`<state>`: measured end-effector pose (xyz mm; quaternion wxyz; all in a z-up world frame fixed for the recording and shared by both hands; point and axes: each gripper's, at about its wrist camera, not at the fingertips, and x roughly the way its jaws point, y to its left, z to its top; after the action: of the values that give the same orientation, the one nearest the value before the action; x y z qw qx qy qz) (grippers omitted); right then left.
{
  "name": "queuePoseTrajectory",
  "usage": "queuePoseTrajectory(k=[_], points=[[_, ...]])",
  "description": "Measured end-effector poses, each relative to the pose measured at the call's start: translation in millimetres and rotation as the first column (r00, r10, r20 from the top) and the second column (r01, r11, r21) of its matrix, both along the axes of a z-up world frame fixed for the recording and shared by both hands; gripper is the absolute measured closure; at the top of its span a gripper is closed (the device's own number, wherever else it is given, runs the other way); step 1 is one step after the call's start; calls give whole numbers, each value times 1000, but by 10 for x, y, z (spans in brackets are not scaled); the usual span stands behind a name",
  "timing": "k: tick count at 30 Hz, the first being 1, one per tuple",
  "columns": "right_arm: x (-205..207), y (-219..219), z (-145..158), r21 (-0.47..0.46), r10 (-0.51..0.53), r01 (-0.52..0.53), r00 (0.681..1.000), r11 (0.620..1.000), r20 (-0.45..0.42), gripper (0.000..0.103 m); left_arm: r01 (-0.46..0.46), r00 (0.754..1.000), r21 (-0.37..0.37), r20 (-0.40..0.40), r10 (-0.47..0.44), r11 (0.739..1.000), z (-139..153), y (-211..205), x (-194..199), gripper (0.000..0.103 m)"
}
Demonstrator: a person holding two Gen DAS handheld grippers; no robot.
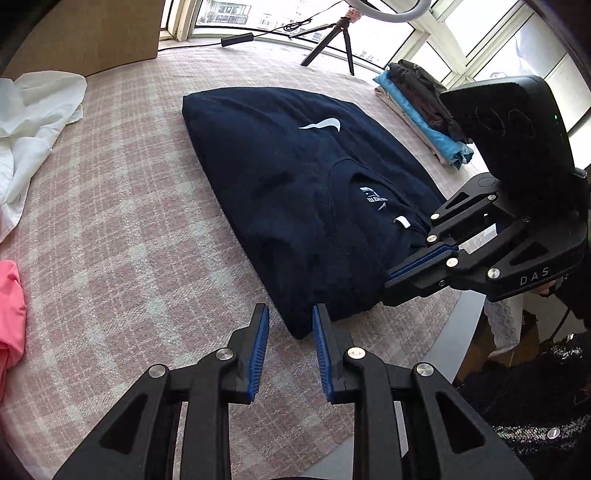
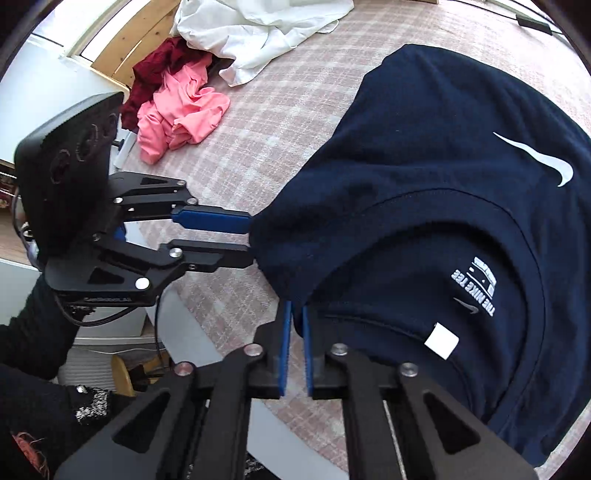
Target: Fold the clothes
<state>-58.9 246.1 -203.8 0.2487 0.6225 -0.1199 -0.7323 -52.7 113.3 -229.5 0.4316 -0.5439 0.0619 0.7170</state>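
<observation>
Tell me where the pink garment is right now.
The pink garment lies crumpled at upper left of the right wrist view, between the dark red garment and white shirt.

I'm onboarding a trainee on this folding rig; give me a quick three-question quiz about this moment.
1. True or false: the right gripper is shut on the navy T-shirt.
2. The swoosh on the T-shirt's chest is: A white, B red, C yellow.
3. Fill in: the left gripper has its jaws ____.
Key: 1 true; 2 A; 3 open.
</observation>
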Motion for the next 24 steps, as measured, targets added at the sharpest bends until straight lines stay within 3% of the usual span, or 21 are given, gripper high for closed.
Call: queuePoseTrajectory(k=[5, 7, 8, 17, 20, 24], points=[[29, 109, -20, -3, 1, -1, 1000, 1000, 27, 99, 6, 1000, 16, 4, -6, 1000, -56, 48, -22, 80], [36, 71, -104, 38, 18, -19, 999, 999, 43, 99, 28, 1000, 39, -6, -27, 999, -37, 68, 20, 96], [40, 51, -146, 59, 26, -28, 998, 998, 51, 99, 40, 999, 41, -17, -40, 998, -24, 76, 50, 96], [80, 169, -158, 179, 72, -90, 992, 980, 107, 96, 16, 1000, -34, 12, -16, 999, -129, -69, 47, 100], [50, 263, 55, 170, 60, -66, 997, 983, 43, 96, -6, 1000, -50, -5, 5, 999, -34, -145, 22, 100], [-94, 564, 344, 174, -31, 48, 994, 984, -103, 96, -16, 998, -6, -68, 15, 1000, 283, -54, -73, 100]])
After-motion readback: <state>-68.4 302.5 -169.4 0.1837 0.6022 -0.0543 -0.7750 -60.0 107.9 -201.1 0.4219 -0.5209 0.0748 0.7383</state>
